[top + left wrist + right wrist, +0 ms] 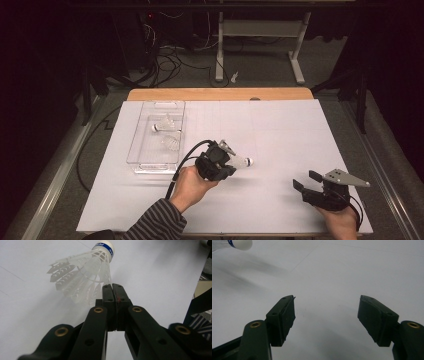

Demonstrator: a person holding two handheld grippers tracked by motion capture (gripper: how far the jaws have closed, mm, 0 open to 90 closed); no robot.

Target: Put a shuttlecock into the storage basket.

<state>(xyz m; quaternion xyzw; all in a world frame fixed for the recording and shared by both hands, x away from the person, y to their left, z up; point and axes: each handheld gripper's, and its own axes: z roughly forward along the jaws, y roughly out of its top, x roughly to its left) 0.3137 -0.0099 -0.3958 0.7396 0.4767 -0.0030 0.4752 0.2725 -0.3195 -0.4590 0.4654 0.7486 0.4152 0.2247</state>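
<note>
A white shuttlecock (242,161) with a blue-banded cork sticks out to the right of my left gripper (231,163), near the middle of the white table sheet. In the left gripper view the jaws of that gripper (112,287) are pressed together on the rim of the shuttlecock's (85,267) skirt, with the cork pointing away. My right gripper (306,180) rests near the front right of the sheet, open with nothing between its jaws. In the right gripper view this gripper (327,307) faces bare sheet, and the shuttlecock's cork (240,243) peeks in at the top left.
A clear plastic tray (146,107) stands at the back left of the sheet, with two shuttlecocks (165,124) (170,142) lying in it. The wooden table edge (220,94) runs along the far side. Cables and a desk frame (260,30) lie on the floor beyond.
</note>
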